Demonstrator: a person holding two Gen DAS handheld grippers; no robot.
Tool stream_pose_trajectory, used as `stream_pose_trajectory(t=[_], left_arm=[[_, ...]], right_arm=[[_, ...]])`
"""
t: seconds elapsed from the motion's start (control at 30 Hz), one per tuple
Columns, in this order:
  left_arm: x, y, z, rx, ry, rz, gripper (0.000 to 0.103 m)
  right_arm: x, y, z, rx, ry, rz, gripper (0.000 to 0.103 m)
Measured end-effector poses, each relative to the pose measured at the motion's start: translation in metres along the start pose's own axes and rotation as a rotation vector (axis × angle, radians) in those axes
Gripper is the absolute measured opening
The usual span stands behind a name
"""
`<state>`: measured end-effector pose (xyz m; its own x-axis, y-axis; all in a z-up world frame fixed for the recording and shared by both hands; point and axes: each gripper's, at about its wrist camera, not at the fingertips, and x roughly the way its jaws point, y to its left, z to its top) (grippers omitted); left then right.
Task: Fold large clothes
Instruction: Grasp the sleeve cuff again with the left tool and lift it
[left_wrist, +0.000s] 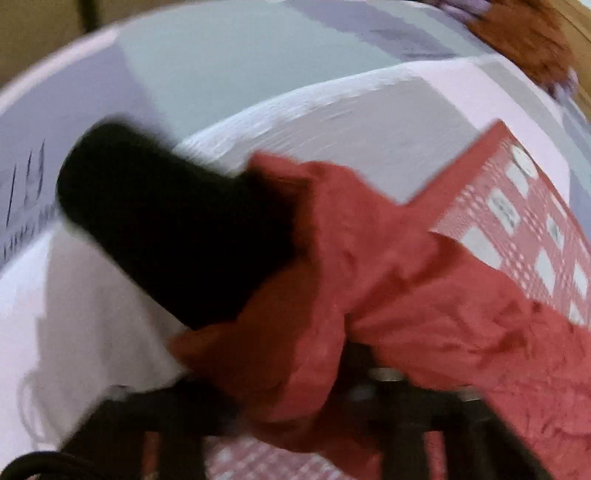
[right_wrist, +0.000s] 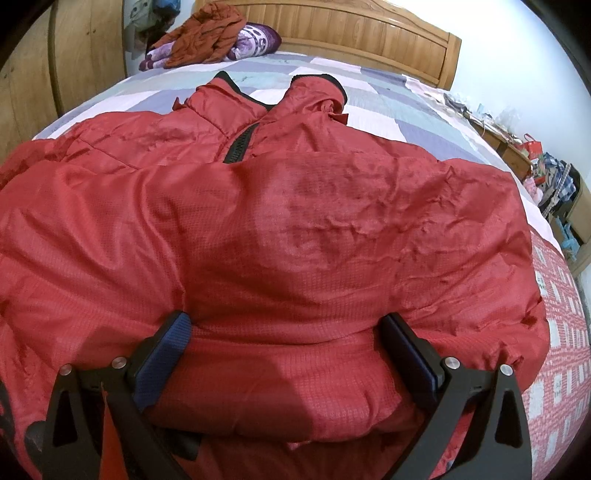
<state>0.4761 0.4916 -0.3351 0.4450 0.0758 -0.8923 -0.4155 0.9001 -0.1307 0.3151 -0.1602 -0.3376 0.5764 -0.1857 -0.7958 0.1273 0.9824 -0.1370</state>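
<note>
A: Where's the red jacket (right_wrist: 288, 229)?

B: Spread on the patchwork bed (right_wrist: 373, 99), collar at twelve o'clock, hem at six. Its long axis runs crosswise under the right gripper (right_wrist: 286, 354), whose jaws stand wide with puffy hem between them, pads not pressing.

A: And the left gripper (left_wrist: 343, 373)?

B: Clamped on a bunched sleeve, black cuff (left_wrist: 166, 221) jutting toward ten o'clock (blurred view). That hand looks nearer the next fold.

A: Fabric?

B: Thin, crinkly ripstop over soft padding; probably slippery and springy.
</note>
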Motion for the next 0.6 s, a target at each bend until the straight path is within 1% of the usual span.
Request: stream_pose_trajectory(t=[0.03,0.13,0.2,0.3,0.4,0.5,0.6], left_arm=[[-0.003,-0.007,0.001,0.025,-0.014,0.012,0.010],[-0.020,-0.014,0.005,0.031,-0.076,0.015,0.008],[-0.042,-0.021,0.006,0.052,-0.134,-0.005,0.007],[-0.079,-0.036,0.011,0.100,-0.207,-0.077,0.007],[-0.127,-0.064,0.014,0.182,-0.281,-0.158,0.007],[-0.178,-0.109,0.008,0.304,-0.362,-0.240,0.007],[-0.218,-0.152,-0.002,0.410,-0.408,-0.307,0.007]], right_arm=[[0.000,0.000,0.000,0.000,-0.002,0.000,0.103],[0.001,0.000,0.001,-0.001,-0.004,-0.002,0.103],[0.002,0.000,0.001,0.000,-0.004,-0.002,0.103],[0.001,0.001,0.001,-0.001,-0.005,-0.003,0.103],[0.001,0.001,0.001,-0.002,-0.006,-0.004,0.103],[0.002,0.001,0.002,-0.003,-0.005,-0.007,0.103],[0.002,0.002,0.002,-0.003,-0.002,-0.008,0.103]])
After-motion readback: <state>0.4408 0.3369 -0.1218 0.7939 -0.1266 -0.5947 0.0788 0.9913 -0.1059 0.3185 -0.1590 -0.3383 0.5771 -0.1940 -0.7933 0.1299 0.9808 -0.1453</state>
